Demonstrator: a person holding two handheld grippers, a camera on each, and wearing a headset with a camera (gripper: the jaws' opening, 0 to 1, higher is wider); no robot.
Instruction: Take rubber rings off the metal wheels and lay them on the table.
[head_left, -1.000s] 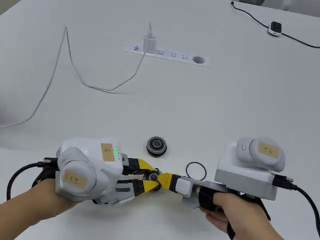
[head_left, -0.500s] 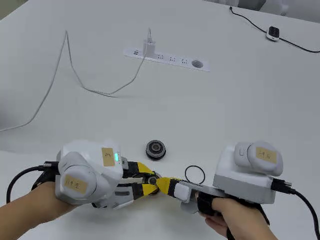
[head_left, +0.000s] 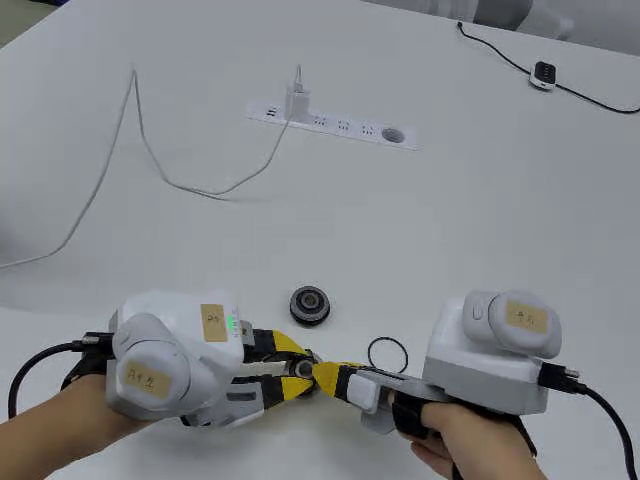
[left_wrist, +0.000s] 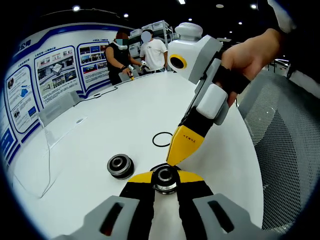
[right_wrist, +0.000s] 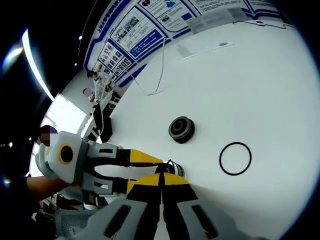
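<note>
our left tool (left_wrist: 166, 176) clamps a metal wheel (left_wrist: 166, 181) just above the tabletop (head_left: 450, 230). our right tool (right_wrist: 161, 176), jaws pressed together, meets its rubber ring (left_wrist: 158, 166) at the rim. the ring looks thin, light and stretchy, so we'd nip its lifted edge and grip the stiff wheel firmly.

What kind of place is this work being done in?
Probably a showroom or demo lab: a large white table with a power strip, blue information panels on the wall, and ceiling spotlights.
</note>
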